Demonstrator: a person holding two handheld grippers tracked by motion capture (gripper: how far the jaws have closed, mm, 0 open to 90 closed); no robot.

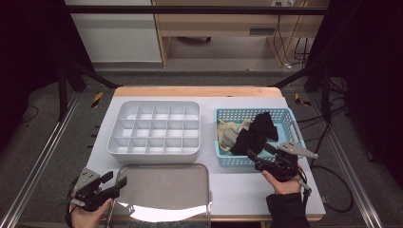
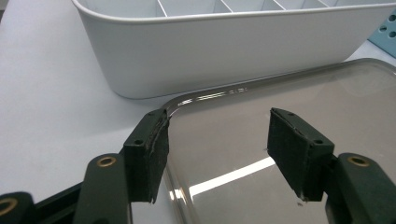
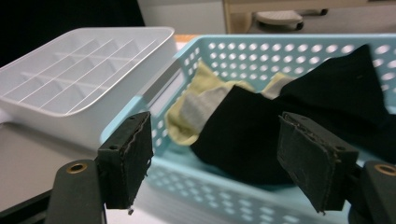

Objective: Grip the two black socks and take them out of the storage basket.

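The right gripper [image 1: 260,153], jaws spread and empty, sits just below the black sock [image 1: 256,133] in the blue basket [image 1: 285,114], centre-right of the frame.

One white divided organiser [image 1: 153,128], one blue basket [image 1: 228,159], one metal tray [image 1: 161,192], two hand-held grippers.

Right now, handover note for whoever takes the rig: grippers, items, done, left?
Left gripper: open, empty, over the near left corner of the steel tray.
Right gripper: open, empty, at the near rim of the blue basket.
Black socks and a yellow-grey sock lie in the basket.
Done: nothing sorted; white divided box is empty.
Left: probably pick socks out of the basket, black one first.
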